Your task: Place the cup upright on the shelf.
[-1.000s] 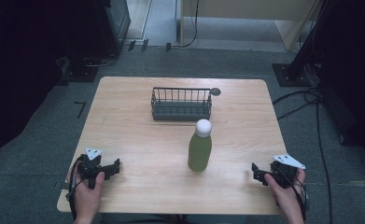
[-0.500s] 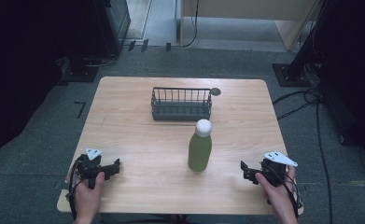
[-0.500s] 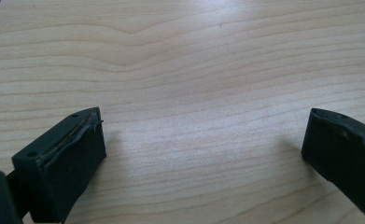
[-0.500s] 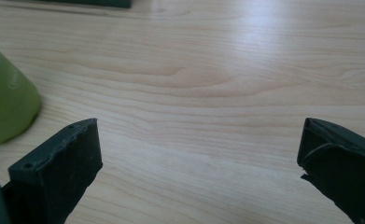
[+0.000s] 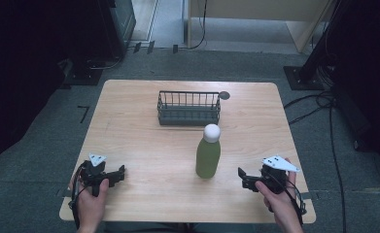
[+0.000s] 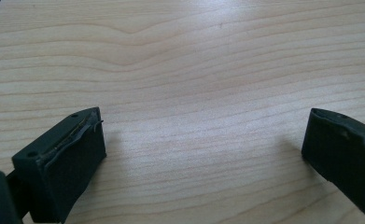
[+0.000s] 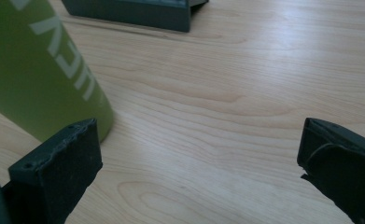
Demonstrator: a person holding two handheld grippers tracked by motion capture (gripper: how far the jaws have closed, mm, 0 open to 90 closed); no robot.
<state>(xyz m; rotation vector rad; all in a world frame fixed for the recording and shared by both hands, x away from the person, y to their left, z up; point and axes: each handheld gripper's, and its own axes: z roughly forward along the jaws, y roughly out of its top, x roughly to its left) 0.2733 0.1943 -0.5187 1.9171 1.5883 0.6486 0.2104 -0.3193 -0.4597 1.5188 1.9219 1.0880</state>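
Your landmark is the green bottle (image 5: 208, 156), which stands upright with its white cap (image 5: 211, 131) on, near the middle of the light wooden table (image 5: 144, 126). Beyond the bottle, toward the far edge of the table, sits a dark wire basket (image 5: 189, 108), close to the bottle but not touching it, and just past the basket's right end lies a small dark round disc (image 5: 224, 95) on the wood. You hold your right gripper (image 5: 246, 177) to the right of the bottle and a little nearer to you, close to it but apart from it, low over the table, with your right hand (image 5: 278, 201) wrapped around its body. In the right gripper view its jaws stand wide apart with bare wood between them and nothing held; the bottle's green wall with white lettering (image 7: 40, 65) rises just beyond the left jaw, and a corner of the basket's base (image 7: 138, 13) shows farther off. Your left gripper (image 5: 115, 173) sits well to the left of the bottle, near the table's front edge, in your left hand (image 5: 91, 201). In the left gripper view its jaws are likewise spread wide and grip nothing, with plain wood grain between them.
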